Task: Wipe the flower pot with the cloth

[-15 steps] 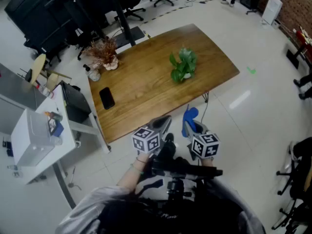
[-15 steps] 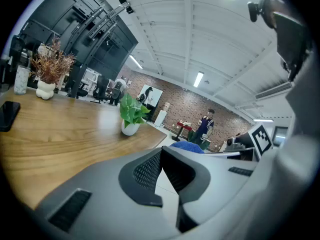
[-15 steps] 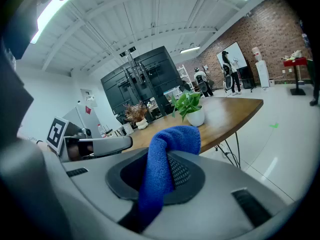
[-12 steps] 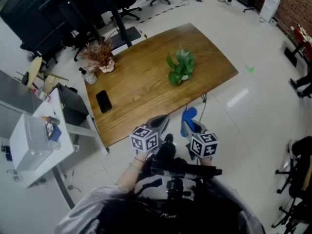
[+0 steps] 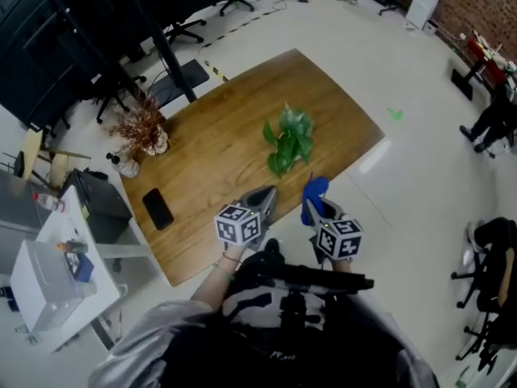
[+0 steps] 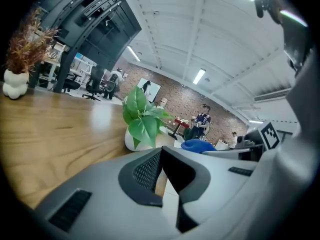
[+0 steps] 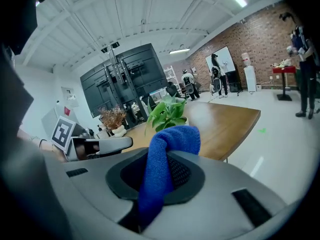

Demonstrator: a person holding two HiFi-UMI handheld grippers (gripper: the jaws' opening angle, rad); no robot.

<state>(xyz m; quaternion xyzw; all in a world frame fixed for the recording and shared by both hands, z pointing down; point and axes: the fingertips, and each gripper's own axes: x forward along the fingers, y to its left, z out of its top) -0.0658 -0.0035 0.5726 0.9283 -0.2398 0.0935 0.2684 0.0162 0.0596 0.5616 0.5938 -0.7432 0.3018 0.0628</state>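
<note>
Two grippers hover at the table's (image 5: pixel 212 148) near edge. The right gripper (image 7: pixel 165 151) pinches one blue cloth (image 7: pixel 161 176). The left gripper (image 6: pixel 161 153) is slightly parted and empty. One white flower pot (image 6: pixel 131 140) stands near that edge, apart from both.

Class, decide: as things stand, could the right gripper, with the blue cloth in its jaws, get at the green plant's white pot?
Probably yes. The right gripper, shut on the cloth, faces the pot across the table with nothing standing between; only overhanging leaves partly cover it.
</note>
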